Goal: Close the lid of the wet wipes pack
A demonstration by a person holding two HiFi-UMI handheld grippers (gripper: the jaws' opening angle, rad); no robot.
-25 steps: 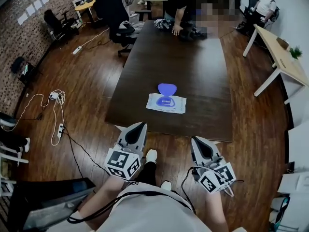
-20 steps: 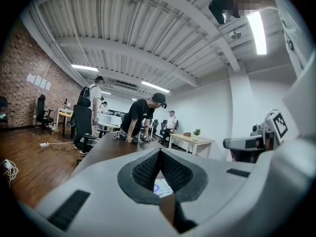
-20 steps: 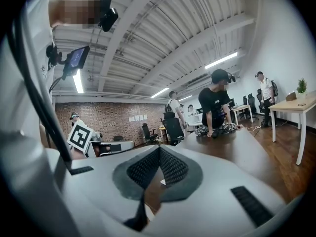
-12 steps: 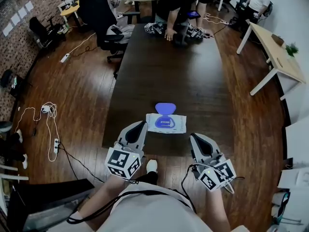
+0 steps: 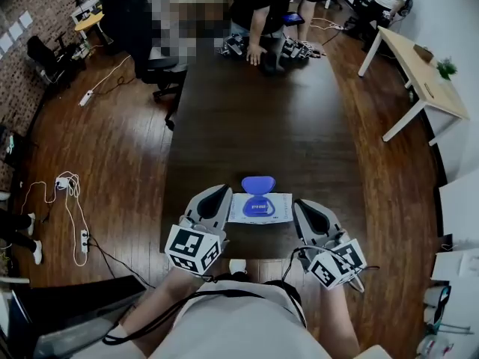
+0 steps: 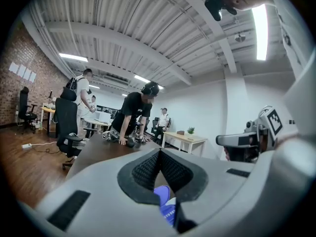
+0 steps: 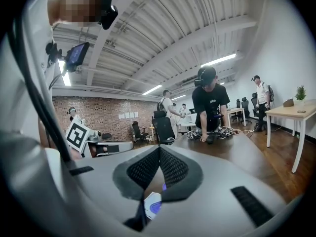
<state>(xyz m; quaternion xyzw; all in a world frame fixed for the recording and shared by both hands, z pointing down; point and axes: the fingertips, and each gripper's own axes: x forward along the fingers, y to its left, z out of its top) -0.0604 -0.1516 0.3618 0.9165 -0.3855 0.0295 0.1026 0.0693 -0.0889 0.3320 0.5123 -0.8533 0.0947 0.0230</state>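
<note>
The grey left gripper (image 5: 214, 199) points nearly level at the near edge of the long dark wooden table (image 5: 254, 118), jaws together and empty. Just right of it lies the flat white wet wipes pack (image 5: 263, 210), its blue oval lid (image 5: 258, 183) flipped open. The grey right gripper (image 5: 307, 212) flanks the pack's other side, jaws likewise closed on nothing. A person in black (image 5: 258, 10) leans over the far end.

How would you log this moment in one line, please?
wet wipes pack: on table | lid: open | left gripper: shut, empty | right gripper: shut, empty | both: flanking pack

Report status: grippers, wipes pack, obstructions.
Left gripper and right gripper shut, empty. Wet wipes pack on table between them, blue lid open. Nothing in the way.
</note>
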